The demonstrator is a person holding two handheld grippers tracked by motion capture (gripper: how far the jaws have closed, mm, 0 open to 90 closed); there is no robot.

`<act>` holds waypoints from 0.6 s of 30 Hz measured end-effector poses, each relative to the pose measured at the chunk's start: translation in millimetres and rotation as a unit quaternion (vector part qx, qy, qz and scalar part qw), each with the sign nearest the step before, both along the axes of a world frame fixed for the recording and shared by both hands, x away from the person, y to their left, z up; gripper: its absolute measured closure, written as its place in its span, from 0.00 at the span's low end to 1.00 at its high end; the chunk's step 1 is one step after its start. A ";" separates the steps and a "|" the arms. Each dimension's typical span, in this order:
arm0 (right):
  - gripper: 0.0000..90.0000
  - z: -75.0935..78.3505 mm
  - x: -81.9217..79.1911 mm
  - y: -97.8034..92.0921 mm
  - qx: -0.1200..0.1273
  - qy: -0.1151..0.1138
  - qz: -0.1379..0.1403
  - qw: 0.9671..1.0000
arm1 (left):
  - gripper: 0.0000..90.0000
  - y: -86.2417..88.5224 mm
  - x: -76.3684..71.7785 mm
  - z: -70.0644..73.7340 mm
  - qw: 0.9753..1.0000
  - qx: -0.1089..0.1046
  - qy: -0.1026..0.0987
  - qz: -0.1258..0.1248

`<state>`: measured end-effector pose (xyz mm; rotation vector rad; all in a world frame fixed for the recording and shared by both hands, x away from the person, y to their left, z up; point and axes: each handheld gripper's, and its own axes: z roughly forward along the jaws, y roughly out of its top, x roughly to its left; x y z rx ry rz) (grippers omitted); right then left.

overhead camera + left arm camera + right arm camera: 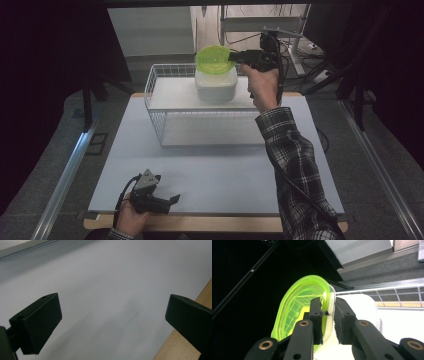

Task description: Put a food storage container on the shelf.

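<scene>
Reaching far forward, right tongs (234, 57) pinch green lid (212, 59) above white container (216, 82).

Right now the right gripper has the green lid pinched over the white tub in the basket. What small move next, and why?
Probably lift the green lid a little higher and draw it clear of the white tub. The right gripper is shut on the lid's rim, and the lid is tilted with one edge close to the tub's top inside the wire basket. The left gripper rests open, idle.

Bare white mat (215, 175) up front — wire basket (157, 100) and tub (216, 85) crowding the back
</scene>
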<state>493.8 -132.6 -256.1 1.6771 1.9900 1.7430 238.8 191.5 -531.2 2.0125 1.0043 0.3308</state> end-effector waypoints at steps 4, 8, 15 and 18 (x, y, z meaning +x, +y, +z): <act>0.81 -1.8 3.0 -0.2 0.001 0.002 -0.001 1.000 | 0.01 -0.5 0.3 -0.7 1.000 0.002 0.003 -0.002; 0.78 -2.4 4.4 -0.3 -0.004 0.002 -0.006 1.000 | 0.01 -1.3 0.4 -1.0 1.000 0.005 0.003 -0.004; 0.62 -6.4 6.1 -0.6 -0.005 -0.008 -0.009 1.000 | 0.01 -1.6 0.5 -1.4 1.000 0.004 0.006 -0.005; 0.51 -7.6 6.8 -0.2 0.002 -0.010 -0.001 1.000 | 0.01 -1.4 0.7 -1.6 1.000 0.003 0.006 -0.005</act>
